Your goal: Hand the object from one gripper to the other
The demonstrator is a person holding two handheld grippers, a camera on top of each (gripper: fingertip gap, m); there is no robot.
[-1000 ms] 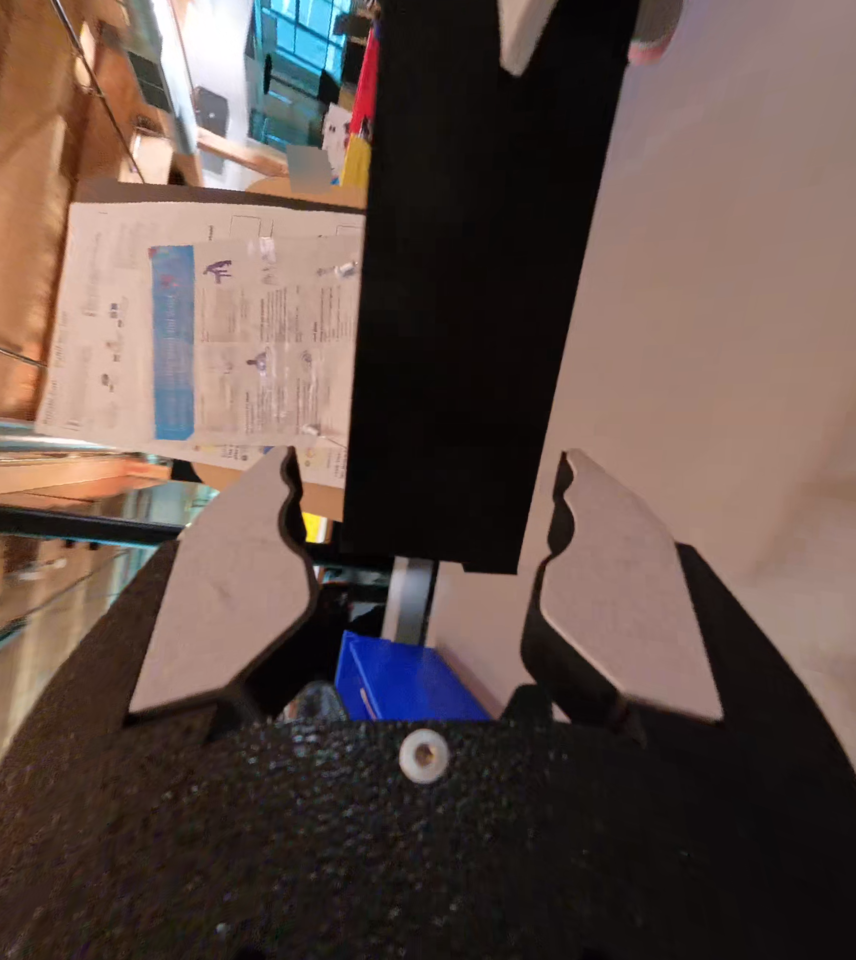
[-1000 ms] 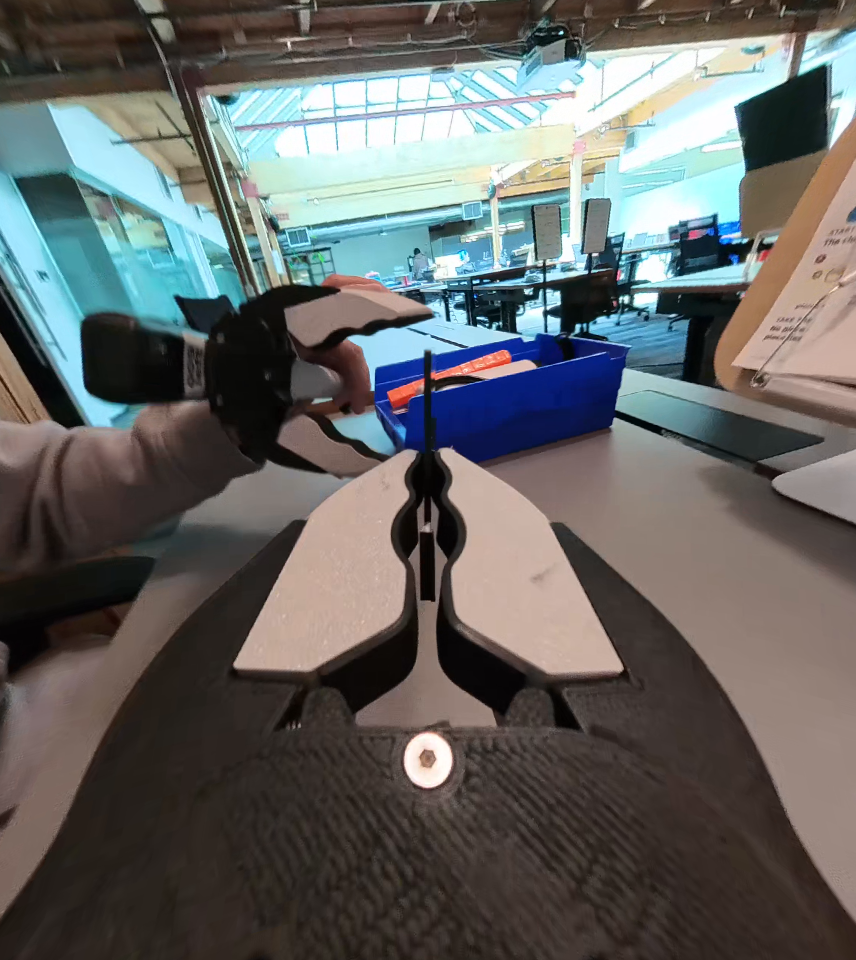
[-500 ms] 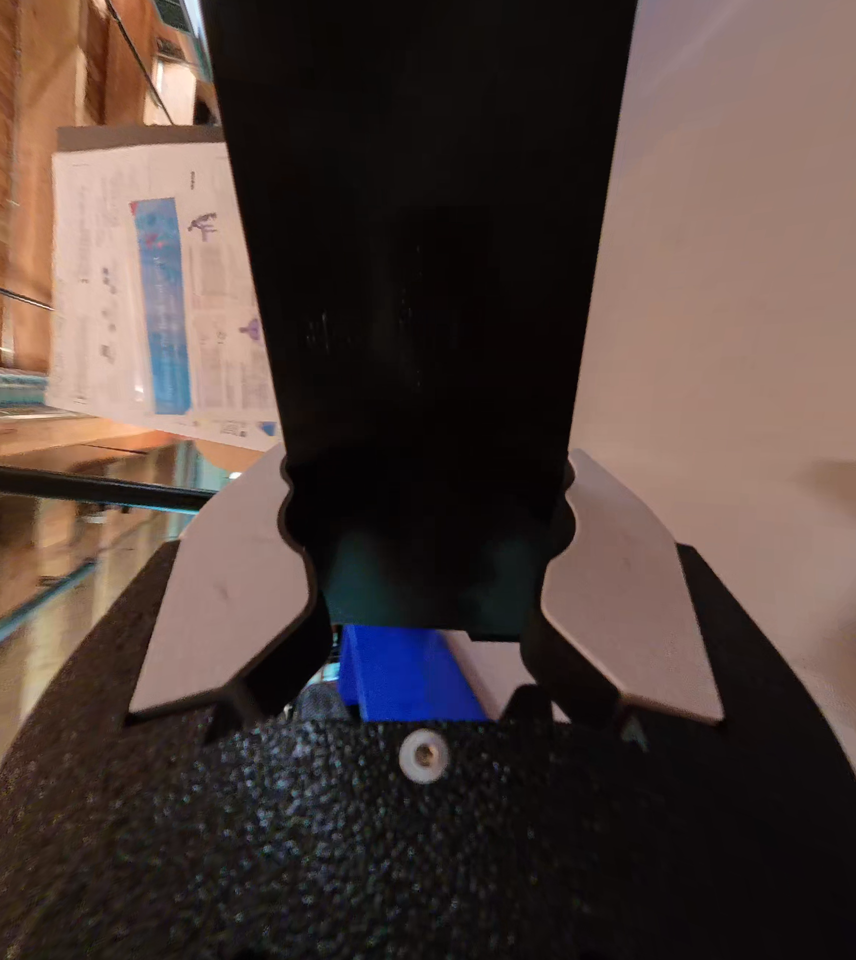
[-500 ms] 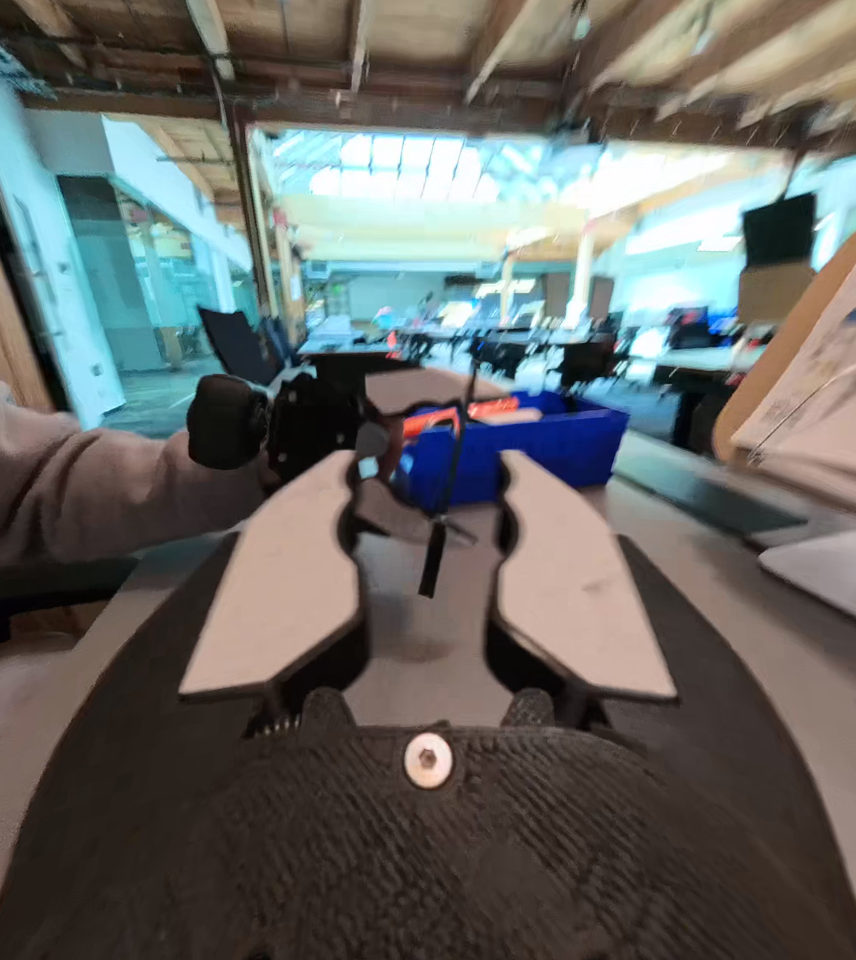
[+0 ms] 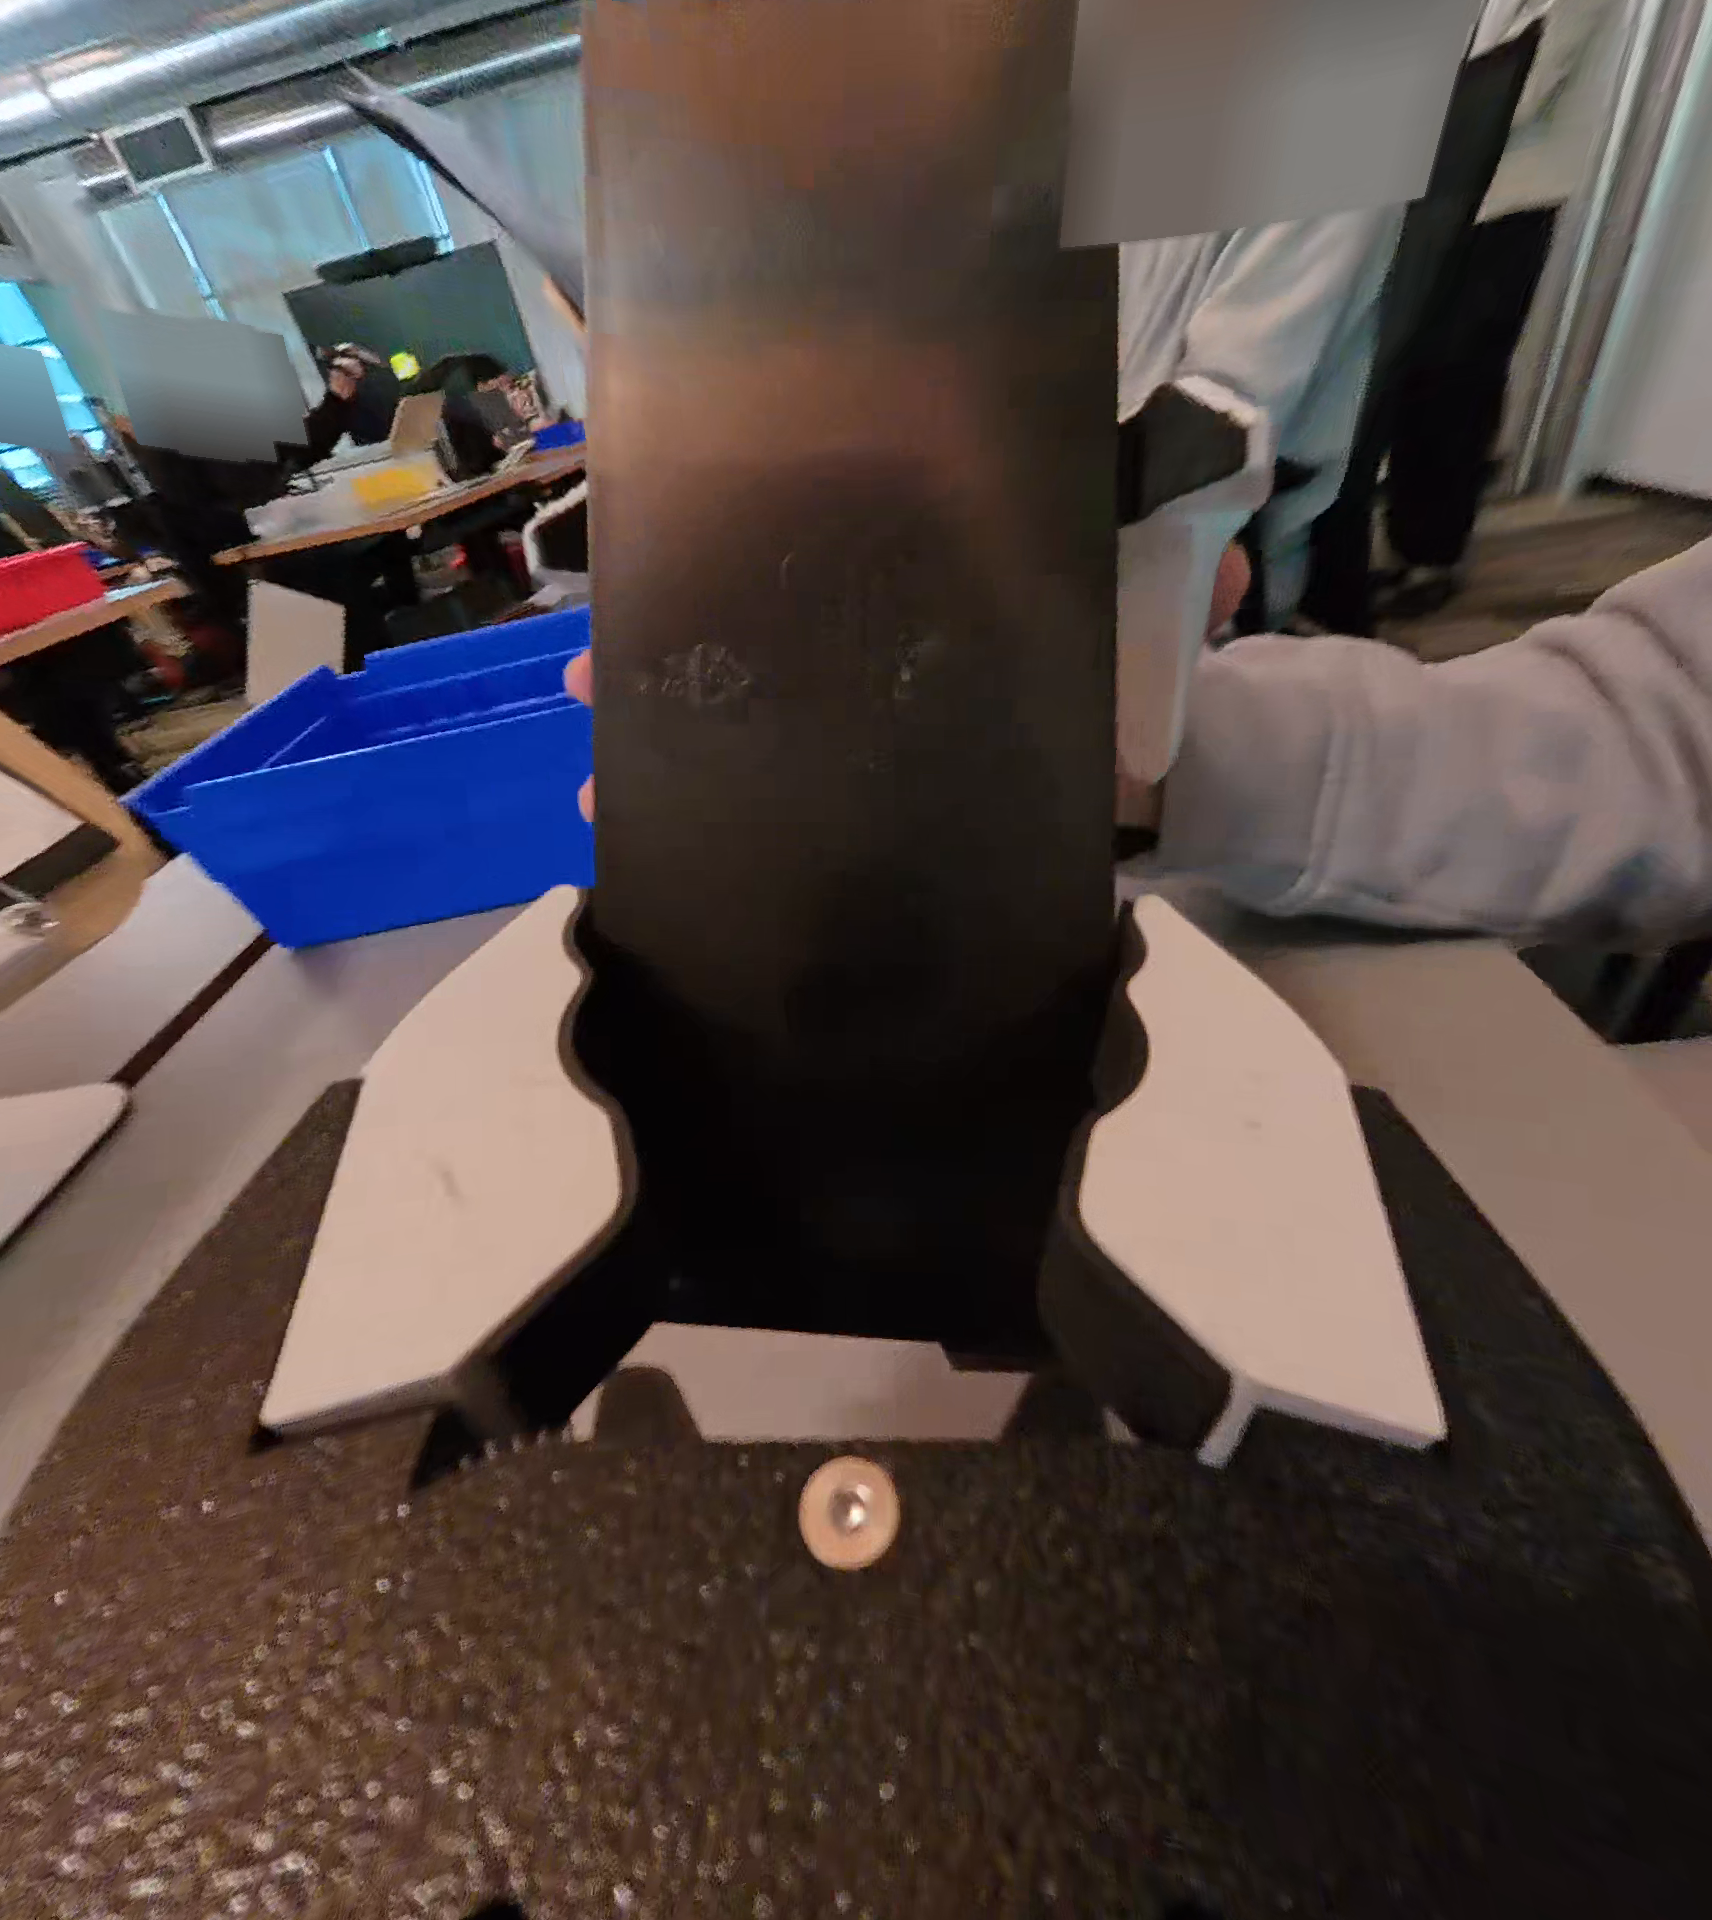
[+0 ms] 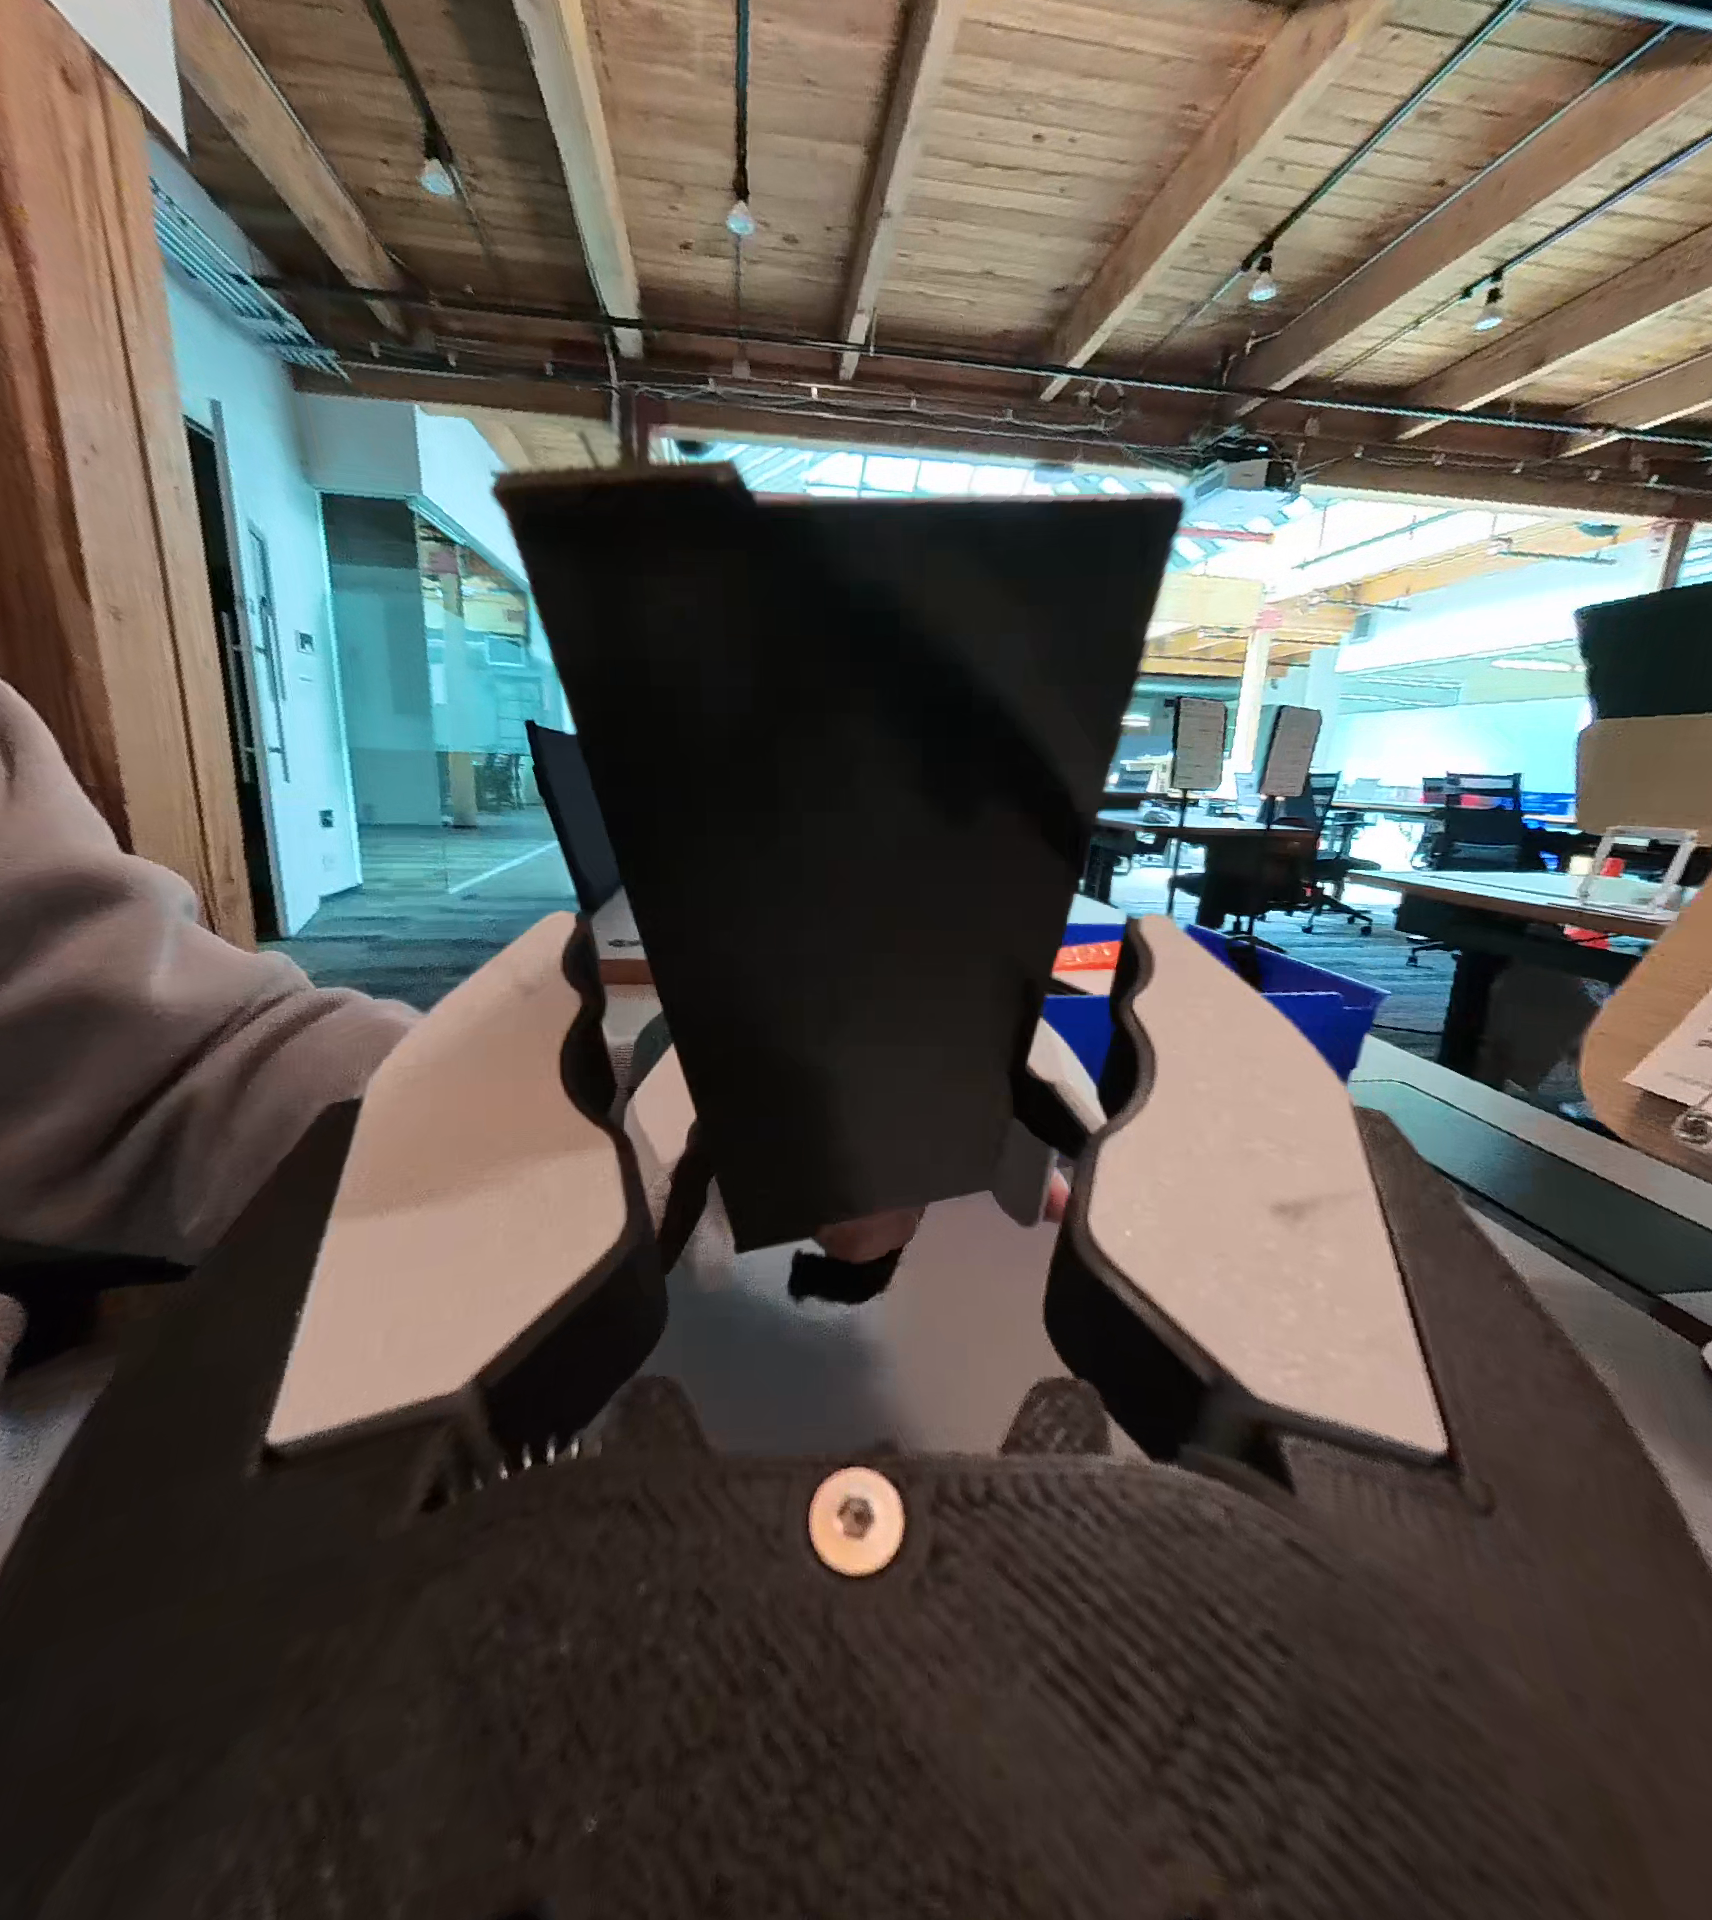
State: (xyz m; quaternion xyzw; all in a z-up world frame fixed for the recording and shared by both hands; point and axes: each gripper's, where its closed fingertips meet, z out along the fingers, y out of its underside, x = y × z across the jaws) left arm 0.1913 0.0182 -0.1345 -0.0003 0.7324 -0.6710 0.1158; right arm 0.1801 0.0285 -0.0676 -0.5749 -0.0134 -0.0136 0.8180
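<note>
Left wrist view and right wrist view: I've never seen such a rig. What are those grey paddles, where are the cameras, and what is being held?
There is no robot here. A person holds a two-fingered tool in each hand, and a camera on each tool looks forward along its grey fingers. In the left wrist view, the left hand-held gripper clamps a flat black panel by its side edges. In the right wrist view, the right hand-held gripper is open. The same panel stands between its fingers, apparently touching neither. A blue bin stands on the grey table. The grey sleeve is the person's arm.
</note>
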